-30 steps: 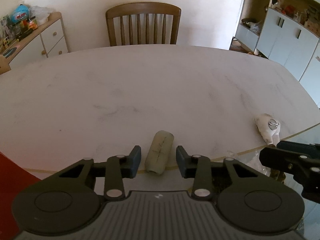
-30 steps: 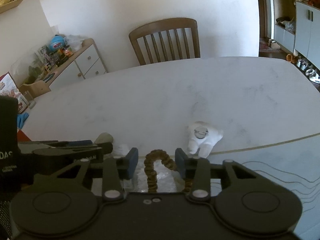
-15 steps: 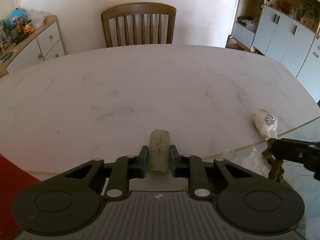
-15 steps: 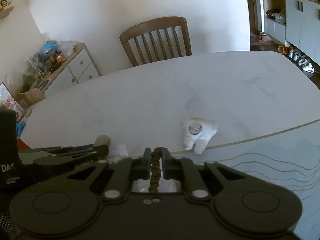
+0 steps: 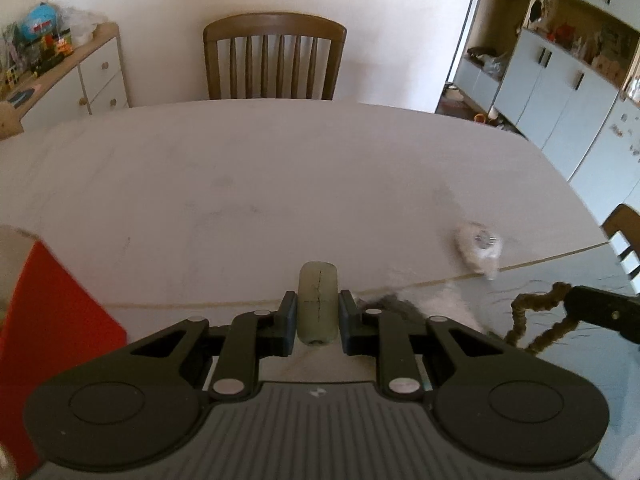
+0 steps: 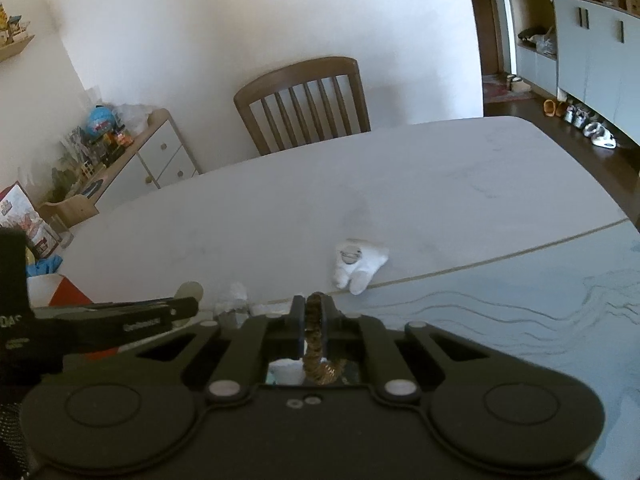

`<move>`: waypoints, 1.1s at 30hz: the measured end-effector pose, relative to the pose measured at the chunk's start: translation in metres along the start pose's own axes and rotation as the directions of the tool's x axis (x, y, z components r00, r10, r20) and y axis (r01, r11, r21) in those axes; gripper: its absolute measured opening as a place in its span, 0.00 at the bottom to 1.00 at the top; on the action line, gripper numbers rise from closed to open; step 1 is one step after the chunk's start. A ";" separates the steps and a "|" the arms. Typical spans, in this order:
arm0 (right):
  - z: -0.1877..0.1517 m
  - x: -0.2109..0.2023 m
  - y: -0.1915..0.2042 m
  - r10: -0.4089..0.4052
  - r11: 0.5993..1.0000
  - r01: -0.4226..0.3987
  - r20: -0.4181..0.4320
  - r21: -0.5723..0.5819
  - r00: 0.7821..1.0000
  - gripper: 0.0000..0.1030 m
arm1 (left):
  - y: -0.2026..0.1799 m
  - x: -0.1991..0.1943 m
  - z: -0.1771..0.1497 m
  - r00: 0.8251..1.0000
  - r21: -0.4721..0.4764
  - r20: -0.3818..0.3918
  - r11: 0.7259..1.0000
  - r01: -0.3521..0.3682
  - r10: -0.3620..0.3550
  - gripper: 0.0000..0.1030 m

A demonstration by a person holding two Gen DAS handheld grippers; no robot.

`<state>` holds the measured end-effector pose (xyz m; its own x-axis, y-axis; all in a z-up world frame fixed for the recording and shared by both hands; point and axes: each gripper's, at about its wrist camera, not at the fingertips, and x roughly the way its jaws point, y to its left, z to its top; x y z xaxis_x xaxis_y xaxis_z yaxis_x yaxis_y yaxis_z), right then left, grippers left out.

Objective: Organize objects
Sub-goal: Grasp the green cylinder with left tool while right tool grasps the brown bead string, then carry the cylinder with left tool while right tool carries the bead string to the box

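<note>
My left gripper (image 5: 318, 312) is shut on a pale greenish cylinder (image 5: 318, 300) with a dark cross mark, held off the white marble table (image 5: 280, 168). My right gripper (image 6: 314, 316) is shut on a brown fuzzy bent wire (image 6: 314, 344), which hangs below the jaws. In the left wrist view that wire (image 5: 532, 316) dangles from the right gripper's black fingers (image 5: 600, 310) at the right edge. A small white plush figure (image 6: 358, 262) with a metal ring lies on the table near the front edge; it shows blurred in the left wrist view as the plush figure (image 5: 478, 246).
A wooden chair (image 5: 274, 58) stands at the table's far side. A red and white box (image 5: 48, 308) sits at the left. A sideboard with toys (image 5: 60, 76) is far left, grey cabinets (image 5: 568, 96) far right. Crumpled clear plastic (image 5: 440, 300) lies near the front edge.
Both grippers closed: the left on the pale cylinder, the right on the brown wire. Both then rose, lifting their objects off the table.
</note>
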<state>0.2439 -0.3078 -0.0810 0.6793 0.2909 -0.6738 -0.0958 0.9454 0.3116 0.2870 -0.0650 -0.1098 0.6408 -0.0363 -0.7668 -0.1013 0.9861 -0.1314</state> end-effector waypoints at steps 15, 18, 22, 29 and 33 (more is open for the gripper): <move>0.002 -0.070 0.017 0.038 0.998 -0.035 0.052 -0.049 0.998 0.06 | 0.000 -0.089 -0.007 0.993 0.025 0.037 0.993 0.112 -0.113 0.20; 0.004 -0.081 0.028 0.058 0.997 -0.055 0.053 -0.058 0.997 0.06 | 0.008 -0.106 -0.005 0.992 0.035 0.043 0.993 0.116 -0.117 0.20; 0.008 -0.093 0.045 0.097 0.994 -0.093 0.062 -0.062 0.993 0.06 | 0.024 -0.127 -0.002 0.992 0.044 0.049 0.992 0.115 -0.117 0.20; 0.016 -0.096 0.093 0.168 0.982 -0.161 0.068 -0.095 0.983 0.06 | 0.064 -0.156 -0.003 0.993 0.040 0.077 0.995 0.091 -0.094 0.20; 0.015 -0.091 0.130 0.210 0.971 -0.201 0.062 -0.133 0.976 0.06 | 0.096 -0.170 -0.007 0.994 0.030 0.091 0.998 0.061 -0.064 0.20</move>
<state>0.1805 -0.2141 0.0311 0.6875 0.4736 -0.5505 -0.3260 0.8787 0.3488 0.1632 0.0352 0.0037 0.7124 -0.0842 -0.6967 -0.0392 0.9865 -0.1593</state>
